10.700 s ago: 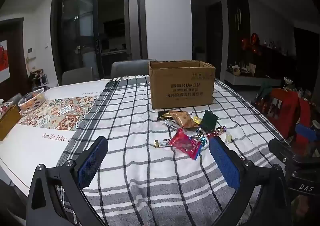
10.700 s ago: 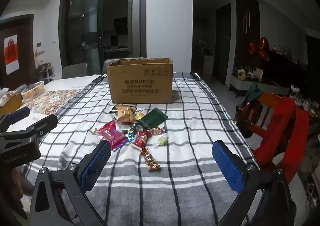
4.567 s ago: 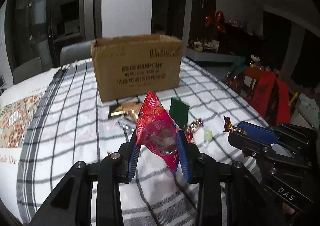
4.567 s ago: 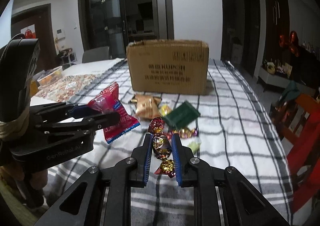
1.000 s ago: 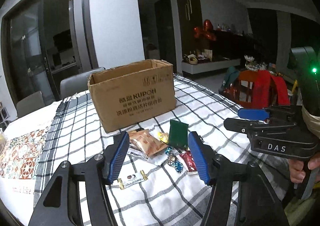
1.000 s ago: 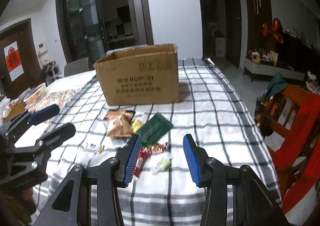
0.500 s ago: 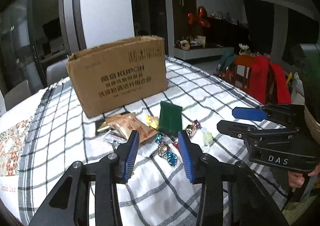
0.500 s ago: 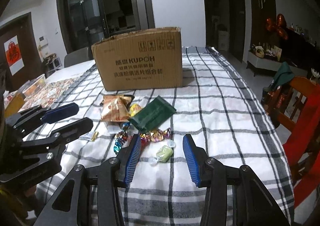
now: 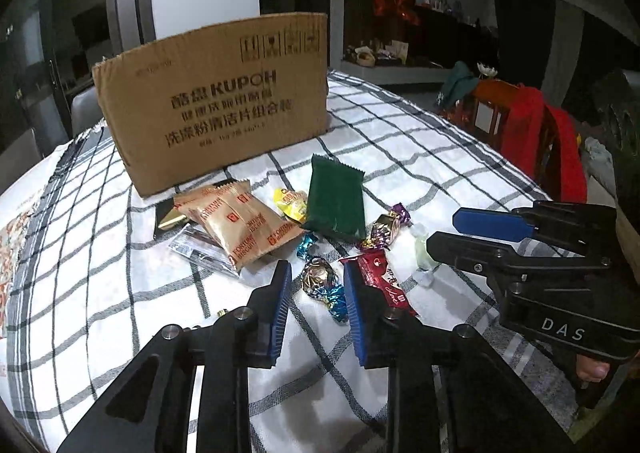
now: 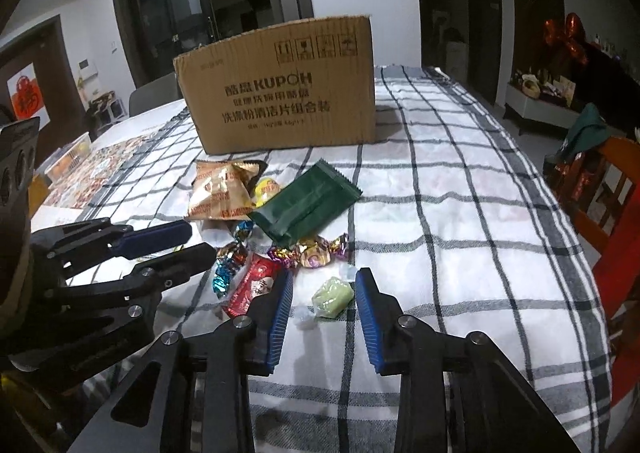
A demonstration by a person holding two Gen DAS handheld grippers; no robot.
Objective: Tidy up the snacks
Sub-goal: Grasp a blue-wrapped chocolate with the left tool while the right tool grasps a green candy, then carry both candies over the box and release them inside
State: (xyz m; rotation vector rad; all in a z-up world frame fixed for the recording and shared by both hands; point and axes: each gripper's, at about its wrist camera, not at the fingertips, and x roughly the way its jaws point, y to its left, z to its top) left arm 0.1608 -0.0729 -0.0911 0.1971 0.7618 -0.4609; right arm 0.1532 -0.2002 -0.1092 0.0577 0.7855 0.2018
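A pile of snacks lies on the checked cloth in front of a cardboard box (image 9: 216,109) (image 10: 280,93). My left gripper (image 9: 316,273) is low over a gold candy with blue twisted ends (image 9: 320,281). The candy is between its closing jaws, with a gap still showing on the left side. My right gripper (image 10: 323,281) straddles a pale green candy (image 10: 332,295), and its jaws are closing without touching it. A red packet (image 9: 384,279) (image 10: 254,285) lies between the two grippers. Behind are a green packet (image 9: 336,197) and a biscuit packet (image 9: 240,221).
A purple-gold candy (image 10: 312,253) and a yellow candy (image 9: 292,203) lie in the pile. A chair with a red garment (image 9: 536,141) stands at the table's right edge. A patterned mat (image 10: 92,169) lies at the far left. The right gripper (image 9: 443,231) is close beside the left one.
Both grippers have dropped toward the snack pile and their jaws have narrowed. The left now frames the gold-blue candy, the right the pale green one.
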